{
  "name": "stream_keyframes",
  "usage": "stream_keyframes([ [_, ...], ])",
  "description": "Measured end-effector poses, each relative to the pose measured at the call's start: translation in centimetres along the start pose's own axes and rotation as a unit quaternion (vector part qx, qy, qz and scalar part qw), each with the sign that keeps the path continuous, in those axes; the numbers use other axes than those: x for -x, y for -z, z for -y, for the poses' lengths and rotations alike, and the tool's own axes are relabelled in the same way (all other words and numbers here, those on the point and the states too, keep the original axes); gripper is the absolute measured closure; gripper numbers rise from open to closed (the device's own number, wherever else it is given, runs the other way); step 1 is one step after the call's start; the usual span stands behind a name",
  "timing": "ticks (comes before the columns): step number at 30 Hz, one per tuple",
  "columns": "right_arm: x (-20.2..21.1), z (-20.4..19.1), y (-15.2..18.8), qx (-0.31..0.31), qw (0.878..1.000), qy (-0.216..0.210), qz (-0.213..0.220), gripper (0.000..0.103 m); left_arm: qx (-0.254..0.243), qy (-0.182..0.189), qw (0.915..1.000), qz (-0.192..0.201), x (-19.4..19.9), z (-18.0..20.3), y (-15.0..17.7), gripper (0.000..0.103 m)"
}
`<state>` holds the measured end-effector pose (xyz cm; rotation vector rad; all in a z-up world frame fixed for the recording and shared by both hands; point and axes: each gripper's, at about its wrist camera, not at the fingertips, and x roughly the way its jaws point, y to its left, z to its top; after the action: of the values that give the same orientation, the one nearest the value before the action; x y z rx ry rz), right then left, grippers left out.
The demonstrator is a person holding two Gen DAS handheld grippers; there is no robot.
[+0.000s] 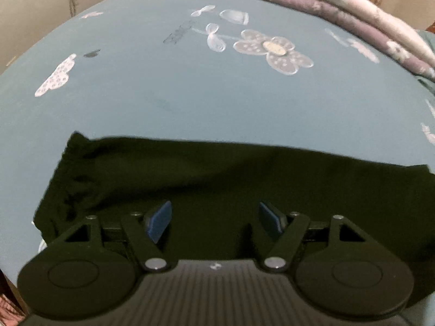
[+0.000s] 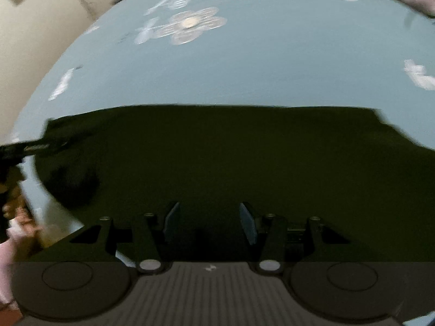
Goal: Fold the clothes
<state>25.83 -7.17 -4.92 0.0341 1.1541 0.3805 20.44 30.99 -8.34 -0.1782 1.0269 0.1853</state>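
A dark, near-black garment (image 1: 217, 174) lies spread flat on a blue-grey bedsheet (image 1: 190, 95); its left end is rumpled. My left gripper (image 1: 214, 209) hovers over the garment's near part, open, with nothing between its blue pads (image 1: 160, 222). In the right wrist view the same garment (image 2: 217, 149) fills the middle as a wide flat panel with a straight far edge. My right gripper (image 2: 209, 209) is over it, its pads (image 2: 172, 221) apart and nothing seen between them. This view is blurred.
The bedsheet (image 2: 244, 68) carries pale flower prints (image 1: 274, 47). A folded pink and mauve quilt (image 1: 326, 2) lies along the far edge, and a beige wall (image 1: 32, 13) stands at far left. A blurred black device (image 2: 30, 149) and a person's hand (image 2: 19, 217) show at the left edge.
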Motion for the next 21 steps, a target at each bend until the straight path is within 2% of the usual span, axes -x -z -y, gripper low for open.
stream_keyframes([
  [4, 1.5, 5.7, 0.8, -0.037, 0.997, 0.06, 0.012, 0.049, 0.03, -0.083, 0.9958, -0.025, -2.1, -1.9, 1.0, 0.03],
  [5, 1.8, 7.1, 1.0, -0.043, 0.996, 0.079, 0.014, 0.049, 0.044, -0.097, 0.9938, -0.032, -2.6, -2.8, 1.3, 0.023],
  [6, 2.0, 8.4, 1.1, -0.048, 0.994, 0.102, 0.014, 0.049, 0.065, -0.09, 0.9936, -0.023, -2.6, -3.8, 1.5, 0.023],
  [8, 2.6, 10.9, 1.6, -0.055, 0.988, 0.146, 0.016, 0.049, 0.067, -0.107, 0.9918, -0.022, -2.6, -4.4, 1.2, 0.023],
  [10, 3.1, 13.2, 1.9, -0.069, 0.982, 0.173, 0.016, 0.049, 0.073, -0.109, 0.9912, -0.019, -2.1, -4.4, 0.5, 0.03],
  [13, 3.2, 14.4, 1.7, -0.092, 0.978, 0.185, 0.023, 0.049, 0.08, -0.074, 0.9941, -0.005, -0.8, -3.2, -0.4, 0.03],
  [16, 3.0, 14.3, 0.5, -0.076, 0.98, 0.18, 0.041, 0.049, 0.057, -0.012, 0.9983, 0.001, -0.2, 0.1, -1.5, 0.03],
  [19, 2.6, 13.9, -1.5, -0.033, 0.978, 0.198, 0.055, 0.049, 0.007, 0.077, 0.9969, -0.014, 0.0, 5.0, -1.9, 0.03],
  [21, 3.0, 14.7, -2.5, -0.029, 0.978, 0.199, 0.058, 0.049, -0.034, 0.15, 0.9878, -0.027, 0.1, 9.5, -1.8, 0.03],
])
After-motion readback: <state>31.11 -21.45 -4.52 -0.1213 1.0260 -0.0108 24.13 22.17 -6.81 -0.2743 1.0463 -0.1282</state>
